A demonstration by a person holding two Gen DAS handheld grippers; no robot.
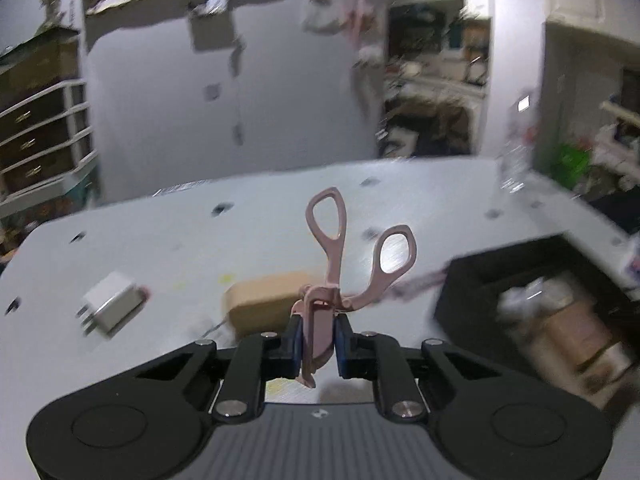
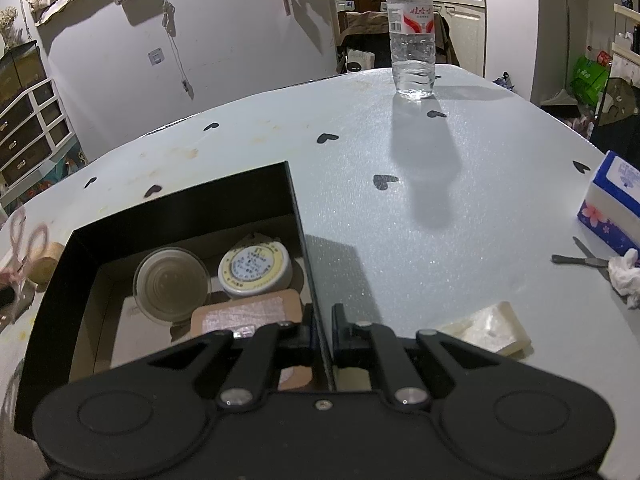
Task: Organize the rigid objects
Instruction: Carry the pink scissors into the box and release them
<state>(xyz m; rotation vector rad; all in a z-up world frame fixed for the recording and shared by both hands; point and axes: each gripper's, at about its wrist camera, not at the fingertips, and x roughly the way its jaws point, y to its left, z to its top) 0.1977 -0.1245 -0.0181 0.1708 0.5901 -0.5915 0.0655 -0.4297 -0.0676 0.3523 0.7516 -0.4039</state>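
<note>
My left gripper (image 1: 318, 346) clenches the pink eyelash curler (image 1: 332, 272); my right gripper (image 2: 320, 332) pinches the black box (image 2: 180, 208) wall.

Box (image 2: 180, 216) on table (image 2: 440, 168) toward left edge; two round containers (image 2: 172, 284) (image 2: 256, 266) inside. Water bottle (image 2: 412, 32) at far edge. Tissue pack (image 2: 612, 196) at right edge, nail file (image 2: 580, 258) before it.

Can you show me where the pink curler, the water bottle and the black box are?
Pink curler (image 1: 320, 320): left wrist view, on its curved head between the fingers.
Water bottle (image 2: 412, 36): right wrist view, on its middle below the label.
Black box (image 2: 192, 210): right wrist view, on its far wall.
</note>
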